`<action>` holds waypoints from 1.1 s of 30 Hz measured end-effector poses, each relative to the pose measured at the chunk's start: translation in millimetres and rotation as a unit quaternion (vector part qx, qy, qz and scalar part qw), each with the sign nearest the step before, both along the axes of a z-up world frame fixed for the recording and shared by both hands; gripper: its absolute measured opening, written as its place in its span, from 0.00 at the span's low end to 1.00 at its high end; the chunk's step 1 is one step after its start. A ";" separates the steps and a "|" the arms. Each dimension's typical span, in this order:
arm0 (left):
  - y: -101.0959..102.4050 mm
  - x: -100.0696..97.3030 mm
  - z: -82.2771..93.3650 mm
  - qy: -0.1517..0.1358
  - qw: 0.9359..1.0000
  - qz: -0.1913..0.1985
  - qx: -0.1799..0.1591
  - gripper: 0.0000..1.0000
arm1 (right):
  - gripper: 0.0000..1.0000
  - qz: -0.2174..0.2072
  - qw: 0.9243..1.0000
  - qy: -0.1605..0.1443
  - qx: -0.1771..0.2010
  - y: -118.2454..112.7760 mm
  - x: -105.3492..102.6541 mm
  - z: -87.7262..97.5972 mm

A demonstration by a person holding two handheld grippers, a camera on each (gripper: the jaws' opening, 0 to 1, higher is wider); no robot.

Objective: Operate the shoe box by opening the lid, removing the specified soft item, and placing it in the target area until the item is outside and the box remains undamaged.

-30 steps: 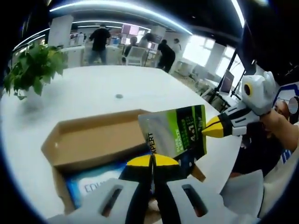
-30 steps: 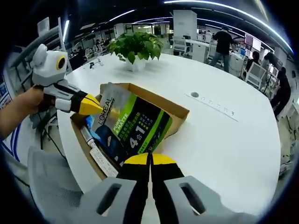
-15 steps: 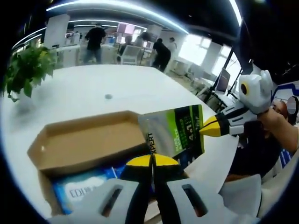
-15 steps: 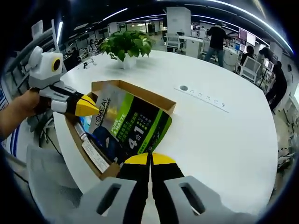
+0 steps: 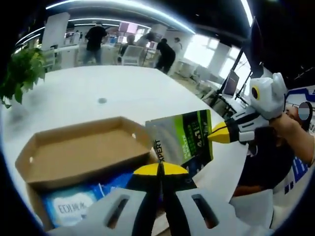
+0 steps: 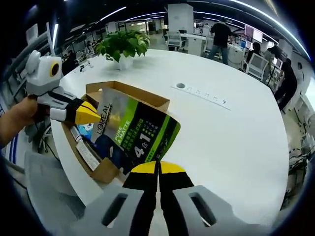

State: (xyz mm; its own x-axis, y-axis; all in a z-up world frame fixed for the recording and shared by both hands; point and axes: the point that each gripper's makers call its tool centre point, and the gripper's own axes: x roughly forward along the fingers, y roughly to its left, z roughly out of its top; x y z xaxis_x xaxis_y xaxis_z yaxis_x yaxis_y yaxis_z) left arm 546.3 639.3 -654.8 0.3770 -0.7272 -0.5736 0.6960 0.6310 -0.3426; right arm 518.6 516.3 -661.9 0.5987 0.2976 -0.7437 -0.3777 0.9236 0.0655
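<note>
The left tool (image 5: 160,169) has its two jaws pressed together on the lower edge of the green and silver pouch (image 5: 183,142), with no gap visible between the yellow tips. In the left gripper view the right tool (image 5: 220,132) comes in from the right and its yellow tips also pinch the pouch at its far side edge.

In the right gripper view the right tool (image 6: 158,168) is likewise clamped on the pouch (image 6: 135,135), jaws together, at the bottom edge of the pouch, and the left tool (image 6: 91,114) grips the upper corner of it near the brand lettering. So the pouch is held between both tools, lifted above the open shoe box (image 6: 101,169), which stands near the edge of the white surface (image 6: 226,132). Inside the box a blue and white packet (image 5: 69,206) lies flat. A potted plant (image 6: 121,46) stands on the surface beyond the box, well apart from it.
</note>
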 end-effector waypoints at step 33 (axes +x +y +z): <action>-74.9 -10.7 -44.3 0.028 0.996 -0.072 0.048 0.00 | 0.00 -0.058 0.997 0.035 -0.026 -73.9 -8.6 -39.5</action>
State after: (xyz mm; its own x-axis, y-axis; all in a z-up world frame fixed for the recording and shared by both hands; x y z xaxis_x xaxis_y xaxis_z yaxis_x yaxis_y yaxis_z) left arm 535.6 564.4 -699.1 0.2388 -0.7120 -0.6603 0.7631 0.5581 -0.3258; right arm 510.1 442.3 -701.4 0.5733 0.1899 -0.7971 -0.2650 0.9635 0.0389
